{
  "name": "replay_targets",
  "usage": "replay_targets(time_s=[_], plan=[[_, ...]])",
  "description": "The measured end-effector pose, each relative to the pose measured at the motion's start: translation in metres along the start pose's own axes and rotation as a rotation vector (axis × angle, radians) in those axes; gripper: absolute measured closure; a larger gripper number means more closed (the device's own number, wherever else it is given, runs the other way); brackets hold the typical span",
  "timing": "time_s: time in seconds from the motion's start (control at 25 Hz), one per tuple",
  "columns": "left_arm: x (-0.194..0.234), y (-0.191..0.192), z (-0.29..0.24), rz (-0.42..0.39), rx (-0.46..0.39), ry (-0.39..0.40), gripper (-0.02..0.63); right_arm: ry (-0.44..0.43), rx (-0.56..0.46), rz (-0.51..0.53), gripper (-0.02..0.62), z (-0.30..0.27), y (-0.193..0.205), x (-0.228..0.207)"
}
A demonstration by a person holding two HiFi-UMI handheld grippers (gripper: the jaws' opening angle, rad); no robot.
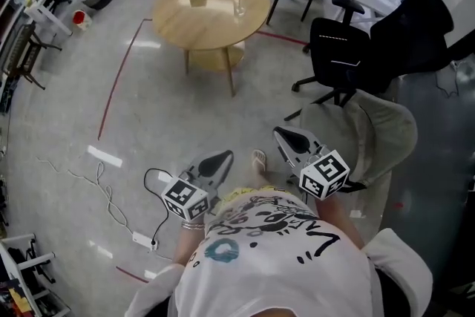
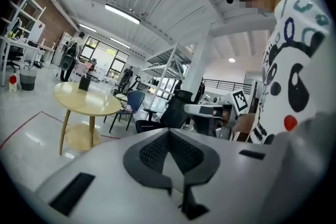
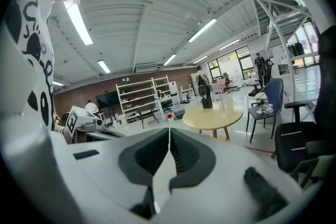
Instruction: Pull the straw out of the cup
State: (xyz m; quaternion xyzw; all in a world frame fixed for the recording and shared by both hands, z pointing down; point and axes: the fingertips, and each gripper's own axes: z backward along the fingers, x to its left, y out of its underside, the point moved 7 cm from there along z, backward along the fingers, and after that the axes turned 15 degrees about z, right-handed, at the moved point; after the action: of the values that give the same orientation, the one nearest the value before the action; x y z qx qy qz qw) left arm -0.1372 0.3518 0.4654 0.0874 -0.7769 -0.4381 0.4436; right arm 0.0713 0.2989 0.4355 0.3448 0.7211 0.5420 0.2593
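jaws together, left gripper, right gripper; round table ahead, grey floor.

I'm looking into an open-plan office or lab hall. The polished floor is marked with red tape. A round wooden surface stands far off, with black swivel chairs on the right. Storage shelves line a brick wall under strip lights.

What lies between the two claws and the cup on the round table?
Only bare floor and the table's near edge separate the left claw, the right claw and the cup, as the head view shows.
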Motion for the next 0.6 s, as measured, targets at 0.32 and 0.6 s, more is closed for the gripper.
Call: replay_targets(time_s=[0.32,0.6], plan=[[0.015,-0.043,-0.05,-0.016,-0.02,-0.013,0.591,-0.013,-0.015,-0.001,0.569,-0.022,-0.013,-0.06],[0.013,-0.062,-0.1,-0.01,-0.01,0.006,0.591,-0.033,-0.016,-0.01,0.569,-0.034,-0.015,-0.108]])
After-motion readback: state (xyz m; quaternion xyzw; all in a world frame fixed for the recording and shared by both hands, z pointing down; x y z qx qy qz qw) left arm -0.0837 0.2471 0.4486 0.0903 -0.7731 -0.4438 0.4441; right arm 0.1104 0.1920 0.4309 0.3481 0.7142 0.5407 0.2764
